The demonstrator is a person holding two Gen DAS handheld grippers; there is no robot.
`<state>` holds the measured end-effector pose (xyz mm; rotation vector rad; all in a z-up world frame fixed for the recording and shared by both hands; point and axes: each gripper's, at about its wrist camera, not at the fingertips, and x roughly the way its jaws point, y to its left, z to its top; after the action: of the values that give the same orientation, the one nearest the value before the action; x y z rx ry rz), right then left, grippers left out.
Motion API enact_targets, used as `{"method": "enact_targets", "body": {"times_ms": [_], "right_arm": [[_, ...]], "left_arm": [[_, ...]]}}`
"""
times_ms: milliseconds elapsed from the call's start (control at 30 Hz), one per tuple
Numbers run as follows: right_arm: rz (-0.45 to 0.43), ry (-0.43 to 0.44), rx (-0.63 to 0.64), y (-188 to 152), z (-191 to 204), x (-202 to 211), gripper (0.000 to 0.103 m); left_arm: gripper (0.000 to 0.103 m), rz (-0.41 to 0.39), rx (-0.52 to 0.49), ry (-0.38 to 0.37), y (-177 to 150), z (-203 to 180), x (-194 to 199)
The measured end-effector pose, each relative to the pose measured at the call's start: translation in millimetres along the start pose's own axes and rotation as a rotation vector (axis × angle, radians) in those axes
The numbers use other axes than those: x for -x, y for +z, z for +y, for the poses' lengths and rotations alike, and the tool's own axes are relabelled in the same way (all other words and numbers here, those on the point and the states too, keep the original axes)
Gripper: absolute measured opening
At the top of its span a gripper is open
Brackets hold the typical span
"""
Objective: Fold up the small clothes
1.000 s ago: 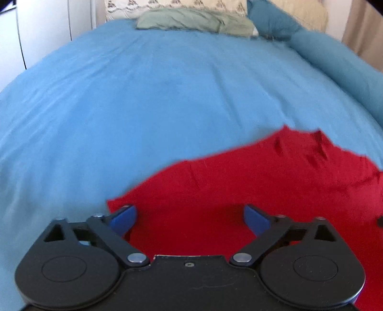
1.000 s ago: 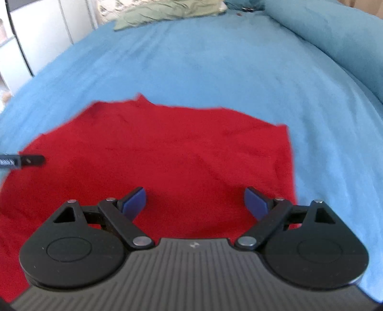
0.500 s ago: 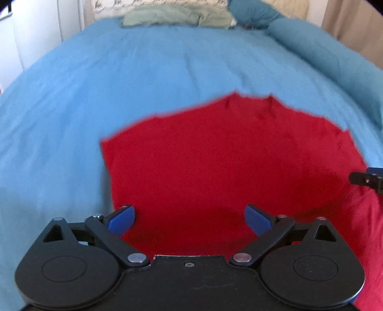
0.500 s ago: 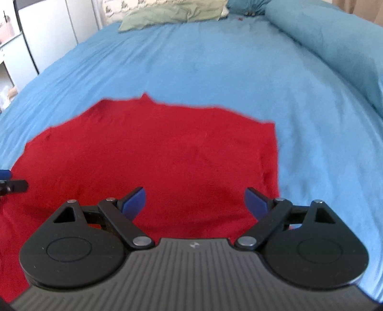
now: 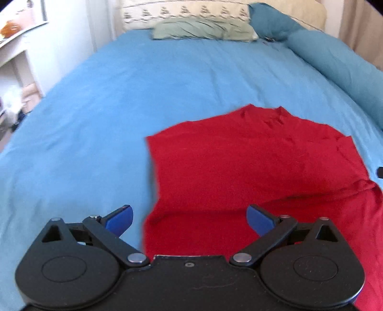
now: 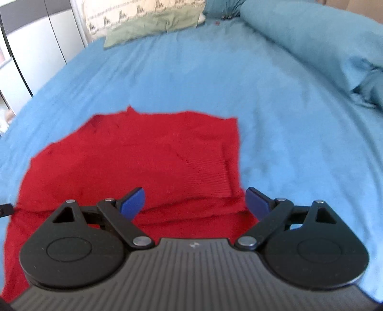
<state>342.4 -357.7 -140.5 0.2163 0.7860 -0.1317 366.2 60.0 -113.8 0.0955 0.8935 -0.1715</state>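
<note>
A red knit garment (image 5: 251, 165) lies spread on the blue bed cover (image 5: 143, 95), with a fold line across its near part. It also shows in the right wrist view (image 6: 143, 158), where a ribbed cuff (image 6: 208, 177) lies near its right edge. My left gripper (image 5: 189, 219) is open and empty above the garment's near left edge. My right gripper (image 6: 195, 202) is open and empty above the garment's near right edge.
A green pillow (image 5: 203, 30) and a patterned pillow (image 5: 184, 12) lie at the head of the bed. A rolled blue duvet (image 5: 340, 69) runs along the right side. White furniture (image 5: 21, 47) stands left of the bed.
Both grippers have pulled back and up from the garment, still open. More of the garment and bed shows, and a fold now lies across the garment's near part.
</note>
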Motion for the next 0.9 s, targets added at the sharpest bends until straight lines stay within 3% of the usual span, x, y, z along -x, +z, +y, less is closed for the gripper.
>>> {"method": "enact_targets", "body": {"times_ms": [200,333,400,533,700,900], "right_arm": [[0.047,-0.018,0.012,-27.3,-16.8,79.5,0.103],[0.164,-0.035,0.032,-68.1,-21.6,115.2,0.103],[0.241,-0.035,0.048,-95.1,-21.7,126.3,0.103],[0.367,-0.048,0.077,-139.4,-19.6,134.8,0.093],[0.484,-0.08,0.008,-178.7,-30.1,131.8,0.08],[0.534,-0.097,0.011,-197.0,-32.0,126.3,0.07]], "left_arm": [[0.103,0.1,0.043,0.024,-48.0,11.1,68.7],[0.1,0.2,0.042,-0.003,-93.2,13.0,95.6],[0.092,0.242,0.03,-0.018,-112.7,11.1,100.6],[0.082,0.323,0.034,-0.068,-148.0,10.5,102.7],[0.059,0.388,0.029,-0.082,-179.3,4.7,100.2],[0.056,0.407,0.01,-0.084,-193.1,1.4,98.0]]}}
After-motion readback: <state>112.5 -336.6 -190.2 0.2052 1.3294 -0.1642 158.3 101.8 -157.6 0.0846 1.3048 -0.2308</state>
